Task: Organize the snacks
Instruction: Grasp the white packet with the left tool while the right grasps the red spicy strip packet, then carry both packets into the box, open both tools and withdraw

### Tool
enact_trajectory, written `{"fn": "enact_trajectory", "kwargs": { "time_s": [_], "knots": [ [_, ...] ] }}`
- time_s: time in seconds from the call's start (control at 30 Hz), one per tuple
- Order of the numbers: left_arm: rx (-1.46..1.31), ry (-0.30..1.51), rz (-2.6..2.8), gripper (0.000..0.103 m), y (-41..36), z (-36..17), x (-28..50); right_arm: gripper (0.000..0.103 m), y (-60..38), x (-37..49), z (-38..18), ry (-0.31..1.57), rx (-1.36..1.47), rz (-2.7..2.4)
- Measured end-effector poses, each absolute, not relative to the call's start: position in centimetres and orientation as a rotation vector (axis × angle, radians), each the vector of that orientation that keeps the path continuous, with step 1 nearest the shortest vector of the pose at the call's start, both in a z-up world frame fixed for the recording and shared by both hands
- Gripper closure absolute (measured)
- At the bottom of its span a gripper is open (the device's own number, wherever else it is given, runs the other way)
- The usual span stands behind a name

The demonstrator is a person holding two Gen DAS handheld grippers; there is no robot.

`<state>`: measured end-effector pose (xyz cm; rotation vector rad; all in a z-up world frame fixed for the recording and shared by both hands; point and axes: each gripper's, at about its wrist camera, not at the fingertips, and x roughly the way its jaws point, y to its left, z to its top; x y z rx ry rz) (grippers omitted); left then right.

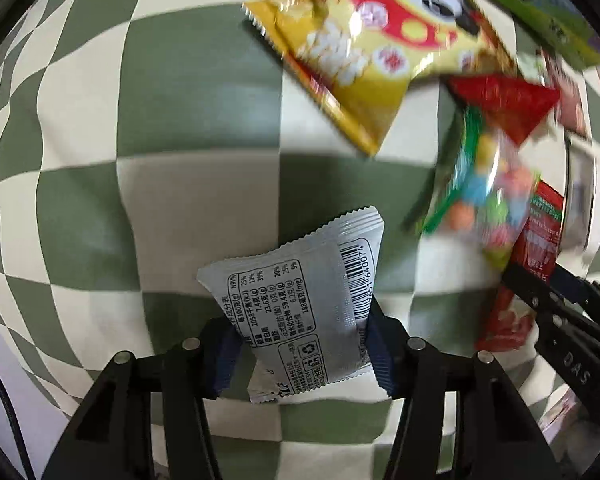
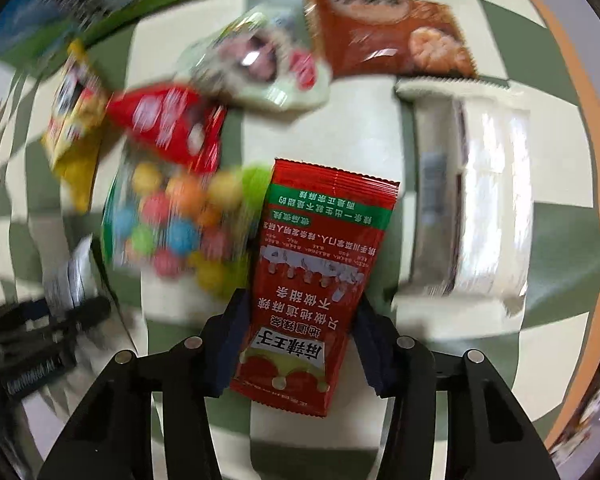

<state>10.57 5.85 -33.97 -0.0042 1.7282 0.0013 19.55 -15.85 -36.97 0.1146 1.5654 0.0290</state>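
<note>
Left gripper [image 1: 302, 350] clamps grey packet [image 1: 300, 312] at lower half, above checked cloth [image 1: 204, 128]. Right gripper [image 2: 296, 350] pinches red packet [image 2: 312, 280] likewise. Both look light, soft, crinkly, slippery film; grip mid-body, not sealed edges. Candy bag [image 2: 172, 224] lies nearby.

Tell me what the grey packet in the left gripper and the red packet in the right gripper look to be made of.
Grey snack packet: looks like thin matte plastic film; its serrated heat-sealed ends, printed barcode and creases at the fingers suggest so. Red spicy-strip packet: probably glossier plastic or foil laminate, with a ribbed sealed top edge and sheen across the print. An inner foil layer cannot be confirmed.
</note>
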Motion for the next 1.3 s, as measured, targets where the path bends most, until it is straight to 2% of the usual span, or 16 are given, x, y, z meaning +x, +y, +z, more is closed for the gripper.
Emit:
{"fn": "enact_trajectory", "kwargs": {
  "time_s": [0.17, 0.3, 0.43, 0.57, 0.73, 0.93, 1.1, 1.3],
  "knots": [
    [-0.024, 1.752, -0.005, 0.049, 5.8, -34.6, 9.3, 0.05, -14.3, 16.4, -37.3, 1.657, 0.016, 0.127],
    [-0.1, 1.774, 0.023, 0.045, 5.9, -36.1, 9.3, 0.041, -15.5, 16.0, -38.0, 1.646, 0.17, 0.09],
    [-0.087, 1.752, 0.049, 0.045, 5.6, -36.3, 8.6, 0.04, -15.7, 15.8, -38.5, 1.636, 0.204, 0.019],
    [-0.072, 1.734, 0.054, 0.057, 6.2, -35.1, 7.8, 0.046, -14.6, 14.5, -38.9, 1.61, 0.125, -0.025],
    [-0.071, 1.733, 0.029, 0.057, 5.3, -33.3, 7.1, 0.055, -14.0, 13.3, -37.7, 1.61, 0.146, -0.005],
    [-0.065, 1.687, -0.039, 0.057, 4.2, -29.0, 7.1, 0.056, -14.3, 13.1, -33.8, 1.609, 0.271, 0.077],
    [-0.096, 1.595, -0.11, 0.057, 3.0, -23.4, 8.4, 0.056, -14.0, 14.5, -28.6, 1.525, 0.319, 0.153],
    [-0.165, 1.467, -0.182, 0.057, 3.2, -16.3, 15.5, 0.056, -15.6, 20.7, -21.3, 1.381, 0.377, 0.241]
  ]
}}
